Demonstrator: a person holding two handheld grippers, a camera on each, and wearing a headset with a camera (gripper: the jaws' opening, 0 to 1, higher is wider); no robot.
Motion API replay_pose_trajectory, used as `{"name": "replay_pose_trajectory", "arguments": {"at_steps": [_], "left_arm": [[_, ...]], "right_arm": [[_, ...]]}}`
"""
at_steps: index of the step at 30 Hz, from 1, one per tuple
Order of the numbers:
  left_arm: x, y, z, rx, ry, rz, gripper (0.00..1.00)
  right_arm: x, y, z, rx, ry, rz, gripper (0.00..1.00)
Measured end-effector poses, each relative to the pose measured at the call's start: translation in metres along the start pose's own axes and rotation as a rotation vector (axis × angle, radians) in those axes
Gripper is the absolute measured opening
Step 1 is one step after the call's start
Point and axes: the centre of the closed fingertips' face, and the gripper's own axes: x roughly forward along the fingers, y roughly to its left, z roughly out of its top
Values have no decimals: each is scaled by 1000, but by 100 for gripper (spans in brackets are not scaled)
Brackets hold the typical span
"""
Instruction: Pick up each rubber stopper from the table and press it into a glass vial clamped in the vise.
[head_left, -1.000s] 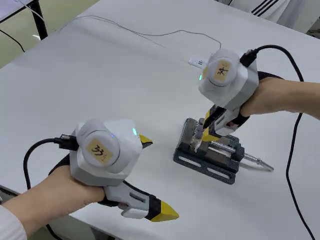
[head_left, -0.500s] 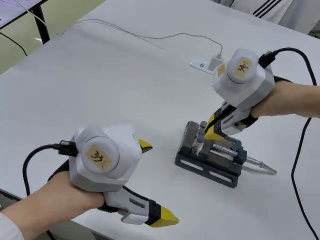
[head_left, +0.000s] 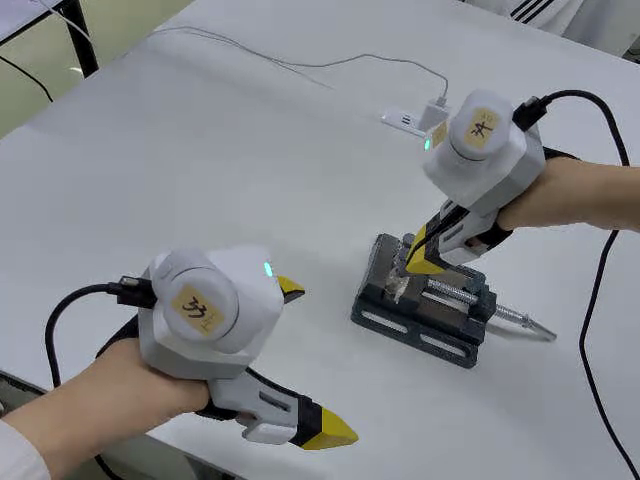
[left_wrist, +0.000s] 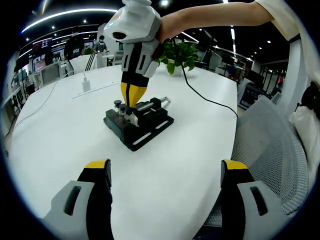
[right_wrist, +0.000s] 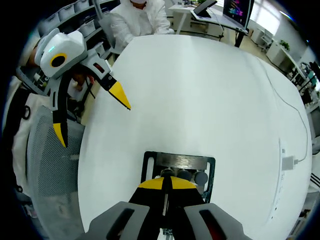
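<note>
A small black vise stands on the white table and clamps glass vials. Some carry dark rubber stoppers. My right gripper is shut, its yellow tips pointing down right over the vials; I see nothing between the jaws. In the right gripper view the shut tips cover one vial top beside two stoppered ones. The left gripper hangs open and holds nothing near the table's front edge, well left of the vise. The left gripper view shows the right gripper above the stoppers.
A white charger plug with a thin cable lies behind the vise. The vise's screw handle sticks out to the right. A mesh chair stands past the table's edge. A person in white sits at the far side.
My right gripper has shifted slightly up and to the right over the vise, still shut. The left gripper has stayed open in place.
</note>
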Motion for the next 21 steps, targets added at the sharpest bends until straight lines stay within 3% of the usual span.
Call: {"name": "replay_pose_trajectory", "arguments": {"at_steps": [10, 21], "left_arm": [[4, 1, 4, 1, -6, -4, 89], [4, 1, 1, -10, -8, 1, 89]], "right_arm": [[0, 3, 2, -3, 6, 8, 0], [2, 5, 4, -17, 71, 7, 0]]}}
